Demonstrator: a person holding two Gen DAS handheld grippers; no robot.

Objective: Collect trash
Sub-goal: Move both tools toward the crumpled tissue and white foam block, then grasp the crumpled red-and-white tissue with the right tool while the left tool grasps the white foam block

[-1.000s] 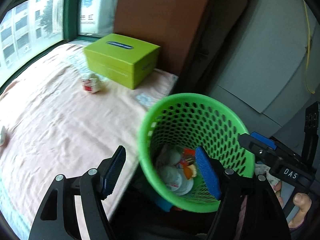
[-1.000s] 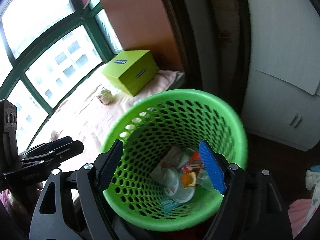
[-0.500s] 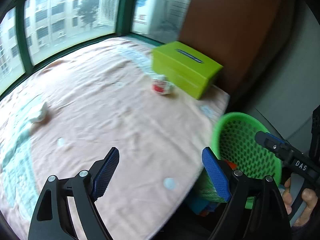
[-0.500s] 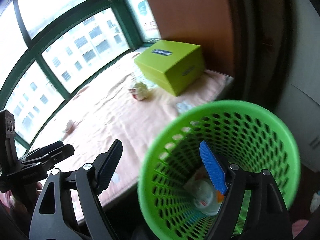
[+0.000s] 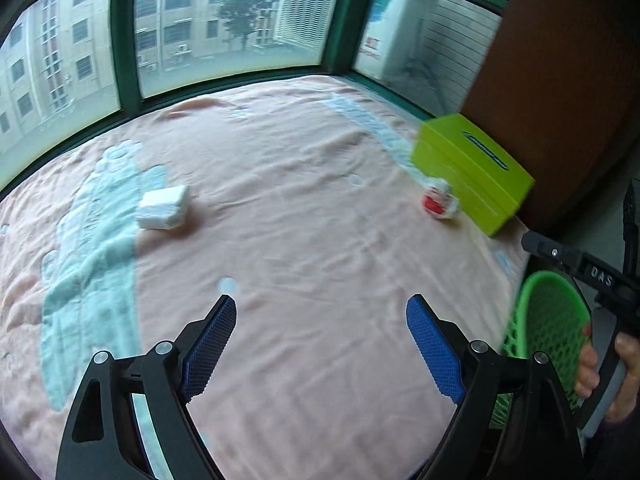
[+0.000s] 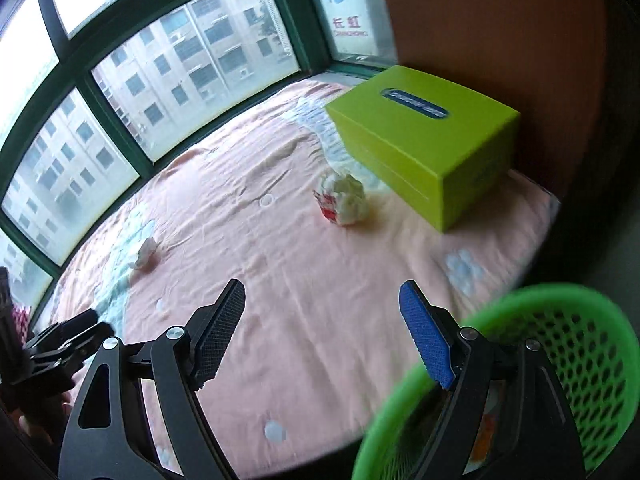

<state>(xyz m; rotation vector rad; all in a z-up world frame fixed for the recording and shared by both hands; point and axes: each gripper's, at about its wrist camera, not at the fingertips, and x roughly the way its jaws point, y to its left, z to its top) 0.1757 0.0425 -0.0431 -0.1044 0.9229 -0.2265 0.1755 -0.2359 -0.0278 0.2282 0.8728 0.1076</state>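
Observation:
A crumpled white tissue wad lies on the pink bedspread, left of centre; it also shows in the right wrist view. A crumpled red-and-white wrapper lies beside the lime-green box; it shows in the right wrist view too. The green mesh basket sits off the bed's right edge, also at the right of the left wrist view. My left gripper is open and empty above the bed. My right gripper is open and empty, its right finger over the basket rim.
A lime-green box stands at the bed's far right corner against a brown panel. Green-framed windows curve around the far side of the bed. The right gripper's body shows in the left wrist view.
Both grippers have swung left, away from the basket and towards the bed. The basket has slid to the right edge of both views. Both stay open.

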